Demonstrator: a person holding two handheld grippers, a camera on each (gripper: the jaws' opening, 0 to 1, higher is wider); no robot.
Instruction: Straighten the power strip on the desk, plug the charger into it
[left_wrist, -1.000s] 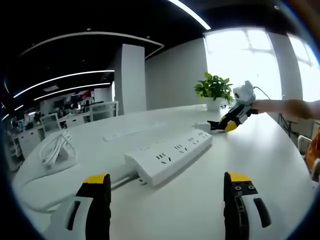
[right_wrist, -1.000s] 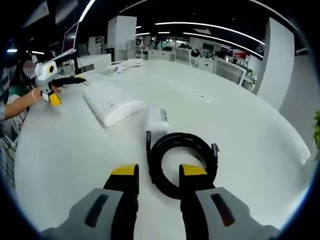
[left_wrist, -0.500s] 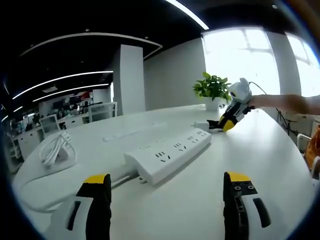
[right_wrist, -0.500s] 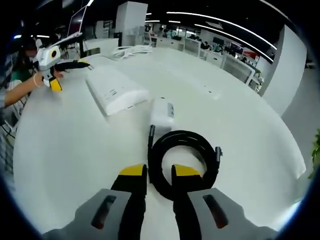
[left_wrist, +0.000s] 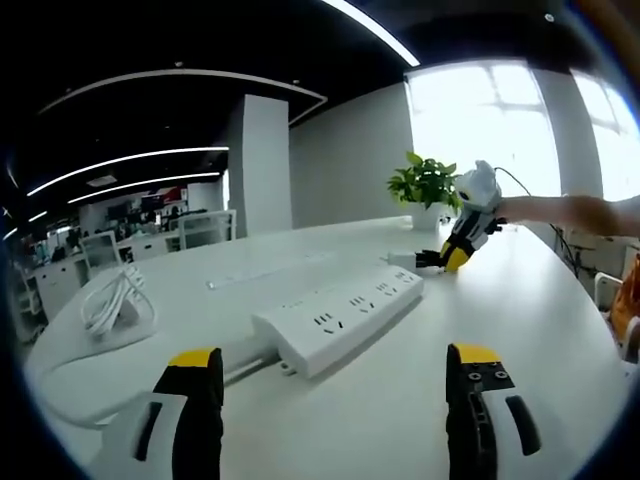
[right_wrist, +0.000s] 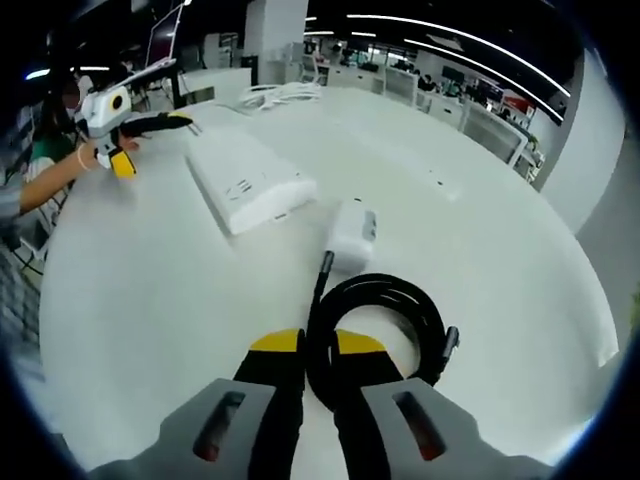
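Observation:
The white power strip (left_wrist: 340, 315) lies aslant on the white desk (left_wrist: 520, 300), just beyond my left gripper (left_wrist: 335, 360), which is open with nothing between its jaws. Past the strip's far end, my right gripper (left_wrist: 436, 259) dips to the desk beside the white charger (left_wrist: 400, 260). In the right gripper view, the right gripper (right_wrist: 315, 345) is shut on the near side of a coiled black cable (right_wrist: 400, 300). That cable runs to the white charger brick (right_wrist: 352, 232). The power strip (right_wrist: 250, 180) lies behind it. A hand holds the left gripper (right_wrist: 180, 120) at the strip's far end.
A potted green plant (left_wrist: 427, 180) stands at the desk's far edge by the window. A bundle of white cable (left_wrist: 110, 300) lies on the left, with the strip's cord curving past it. The white cable bundle (right_wrist: 285, 95) also lies beyond the strip. Office desks and chairs stand behind.
My right gripper's jaws have gone from apart to shut on the black cable coil, and the charger now sits farther from them. The left gripper has stayed open.

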